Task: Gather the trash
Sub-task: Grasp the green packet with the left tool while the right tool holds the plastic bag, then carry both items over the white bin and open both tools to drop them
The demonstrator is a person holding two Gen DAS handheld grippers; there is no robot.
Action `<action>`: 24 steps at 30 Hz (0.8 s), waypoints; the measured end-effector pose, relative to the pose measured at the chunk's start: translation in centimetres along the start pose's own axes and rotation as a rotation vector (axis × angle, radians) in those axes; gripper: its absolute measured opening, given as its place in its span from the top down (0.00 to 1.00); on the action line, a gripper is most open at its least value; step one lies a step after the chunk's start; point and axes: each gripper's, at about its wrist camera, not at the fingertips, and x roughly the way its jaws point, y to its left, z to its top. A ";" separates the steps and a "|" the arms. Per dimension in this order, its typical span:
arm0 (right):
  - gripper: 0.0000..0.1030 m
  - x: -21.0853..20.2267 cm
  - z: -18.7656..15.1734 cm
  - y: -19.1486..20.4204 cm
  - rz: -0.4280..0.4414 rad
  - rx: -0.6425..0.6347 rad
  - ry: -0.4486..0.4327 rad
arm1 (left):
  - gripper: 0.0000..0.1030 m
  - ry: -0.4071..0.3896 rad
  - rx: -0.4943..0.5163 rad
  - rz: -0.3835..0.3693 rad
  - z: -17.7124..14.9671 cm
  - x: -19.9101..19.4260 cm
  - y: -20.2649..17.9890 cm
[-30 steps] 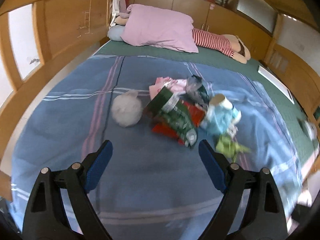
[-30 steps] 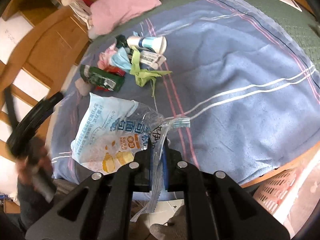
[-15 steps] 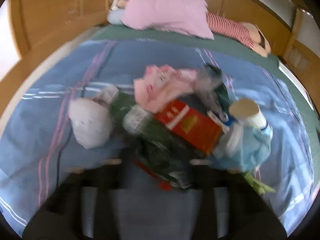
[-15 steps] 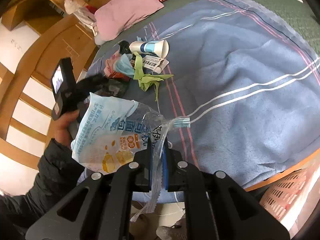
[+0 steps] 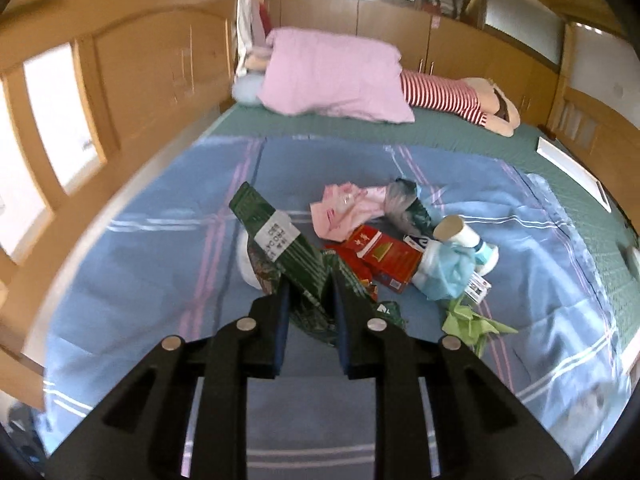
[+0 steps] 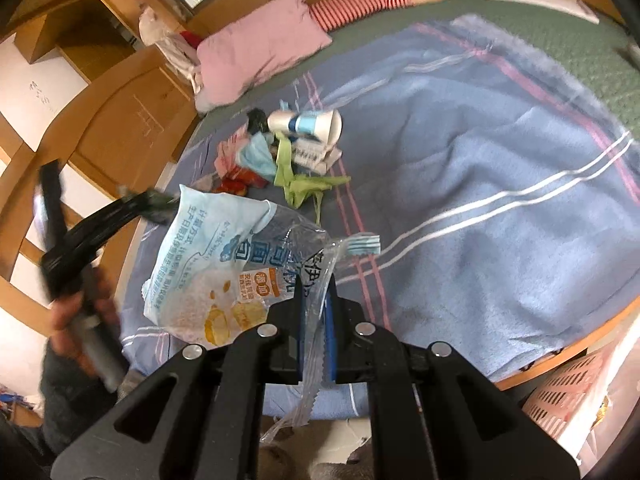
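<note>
Since the earlier frame, my left tool (image 5: 307, 308) has gone from standing wide above the heap to closing on the dark green wrapper (image 5: 280, 256); its jaws have just been closing, and the foil now sits pinched between the pads, its labelled end sticking up and away from me. I take it by the near edge because that edge lies closest and clear of the rest. My right tool (image 6: 316, 320) is clamped tight on the rim of the clear bread bag (image 6: 212, 264), holding it off the near edge of the bed so the mouth hangs toward the left tool (image 6: 156, 204); I judge that bag is the trash sack. Behind the wrapper, on the blue blanket (image 5: 140, 280), the red carton (image 5: 380, 256), pink wrapper (image 5: 344, 208), paper cup (image 5: 460, 232), blue mask (image 5: 448, 272) and green scrap (image 5: 468, 320) lie bunched together, touching. Further off, the pink pillow (image 5: 332, 76) rests at the head of the bed.
</note>
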 end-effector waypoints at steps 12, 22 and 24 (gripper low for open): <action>0.91 -9.8 -0.2 0.2 -0.145 0.027 -0.266 | 0.80 -0.096 0.109 -0.069 -1.6 -10.4 -3.8; 0.91 -21.6 -5.3 -2.4 -0.351 0.080 -0.449 | 0.80 -0.140 0.290 -0.325 -6.4 -18.0 -14.3; 0.91 -23.9 -6.9 -3.3 -0.392 0.100 -0.471 | 0.80 -0.136 0.339 -0.383 -8.1 -19.4 -16.8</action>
